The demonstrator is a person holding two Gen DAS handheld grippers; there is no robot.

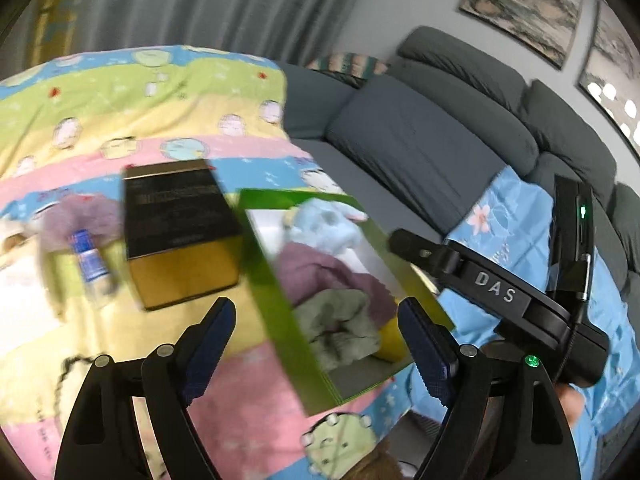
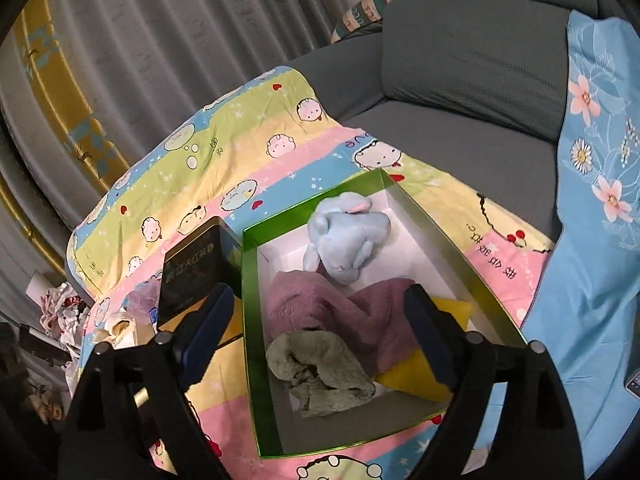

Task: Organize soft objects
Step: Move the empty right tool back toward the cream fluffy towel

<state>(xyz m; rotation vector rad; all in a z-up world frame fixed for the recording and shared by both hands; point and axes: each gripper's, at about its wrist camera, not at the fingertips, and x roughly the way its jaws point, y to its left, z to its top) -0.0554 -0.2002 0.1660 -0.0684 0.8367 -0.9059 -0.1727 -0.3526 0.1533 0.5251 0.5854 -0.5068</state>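
Over green box [image 2: 252, 320] | left tool [image 1: 316, 344] released, empty | right tool [image 2: 320, 332] released, empty | plush [image 2: 348, 240], towels inside

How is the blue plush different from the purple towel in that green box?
The plush is pale blue, shaped like an animal, and lies at the box's far end. The towel is purple, shapeless and crumpled, spread across the middle. Both are soft and already in the box.

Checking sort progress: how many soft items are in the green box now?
4. Blue plush toy at the far end, purple towel mid-box, grey-green cloth at the near end, yellow piece partly under the towel. More may be hidden beneath.
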